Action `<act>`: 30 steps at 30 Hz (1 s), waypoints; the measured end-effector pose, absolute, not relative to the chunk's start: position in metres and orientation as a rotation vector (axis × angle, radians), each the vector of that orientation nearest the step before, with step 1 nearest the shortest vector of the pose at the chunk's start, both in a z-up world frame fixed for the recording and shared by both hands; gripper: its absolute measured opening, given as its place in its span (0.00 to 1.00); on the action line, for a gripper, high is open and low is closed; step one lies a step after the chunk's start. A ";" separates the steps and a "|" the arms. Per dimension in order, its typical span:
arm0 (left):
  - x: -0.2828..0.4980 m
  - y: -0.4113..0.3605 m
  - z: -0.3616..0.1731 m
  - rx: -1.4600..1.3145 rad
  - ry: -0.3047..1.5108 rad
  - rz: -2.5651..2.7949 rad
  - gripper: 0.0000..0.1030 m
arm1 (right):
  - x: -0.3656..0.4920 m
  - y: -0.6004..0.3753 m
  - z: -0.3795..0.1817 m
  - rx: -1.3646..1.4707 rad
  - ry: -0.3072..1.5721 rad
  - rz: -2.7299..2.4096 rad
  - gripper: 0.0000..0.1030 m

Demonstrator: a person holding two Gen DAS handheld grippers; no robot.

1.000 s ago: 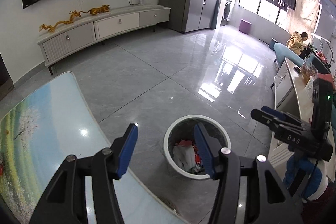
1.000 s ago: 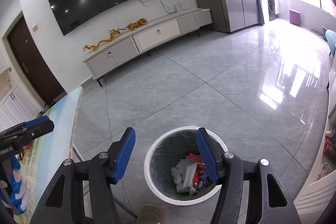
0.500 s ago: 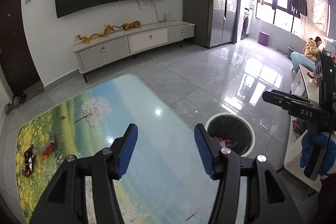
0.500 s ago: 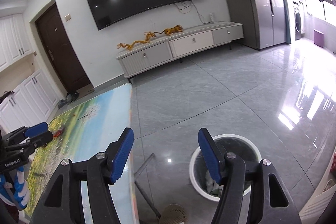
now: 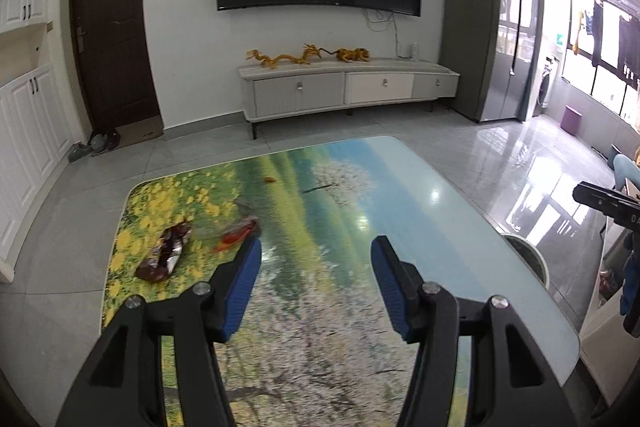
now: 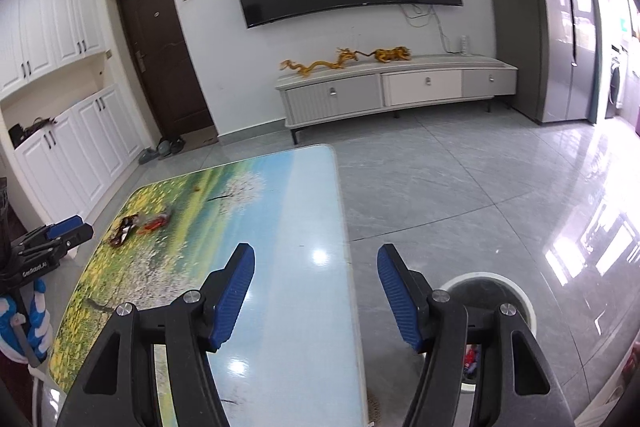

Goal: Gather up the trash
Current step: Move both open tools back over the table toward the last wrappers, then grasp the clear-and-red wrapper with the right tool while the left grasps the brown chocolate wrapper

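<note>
Two pieces of trash lie on the landscape-printed table (image 5: 420, 211): a crumpled brown-and-silver wrapper (image 5: 166, 253) and a red wrapper (image 5: 238, 233) beside it, both toward the table's far left. My left gripper (image 5: 316, 251) hangs open over the table, just right of the red wrapper, nothing between its fingers. My right gripper (image 6: 316, 259) is open too, above the table's right edge; from there the brown wrapper (image 6: 124, 227) and the red wrapper (image 6: 154, 223) look small and far. The white-rimmed trash bin (image 6: 492, 287) stands on the floor under its right finger, with trash inside.
The bin (image 5: 524, 255) peeks out past the table's right edge. A TV cabinet (image 5: 348, 89) with golden figurines stands against the far wall under a large TV. A brown door (image 5: 112, 39) and white cupboards are on the left, a tall grey fridge (image 5: 488, 47) on the right.
Both grippers swung left and up from above the bin to over the table. The wrappers came into view; the bin slid to the right edge of both views.
</note>
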State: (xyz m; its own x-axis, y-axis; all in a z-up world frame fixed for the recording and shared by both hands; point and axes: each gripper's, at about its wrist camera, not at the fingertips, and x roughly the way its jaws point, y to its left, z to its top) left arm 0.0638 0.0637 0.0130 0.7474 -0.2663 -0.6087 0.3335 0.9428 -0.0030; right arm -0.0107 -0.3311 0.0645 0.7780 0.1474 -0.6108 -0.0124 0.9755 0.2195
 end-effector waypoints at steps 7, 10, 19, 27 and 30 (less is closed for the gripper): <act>0.082 0.145 -0.015 0.033 0.691 -0.200 0.54 | 0.031 -0.271 0.052 0.147 0.737 0.185 0.60; 0.098 0.178 -0.032 -0.004 0.729 -0.144 0.54 | 0.048 -0.241 0.044 0.117 0.766 0.233 0.60; 0.159 0.211 -0.068 0.000 0.797 -0.117 0.58 | 0.129 -0.144 0.017 0.048 0.852 0.387 0.60; 0.206 0.195 -0.091 0.038 0.830 -0.176 0.58 | 0.210 -0.071 -0.014 0.076 0.936 0.459 0.54; 0.216 0.191 -0.096 0.055 0.844 -0.184 0.58 | 0.230 -0.056 -0.028 0.113 0.966 0.452 0.52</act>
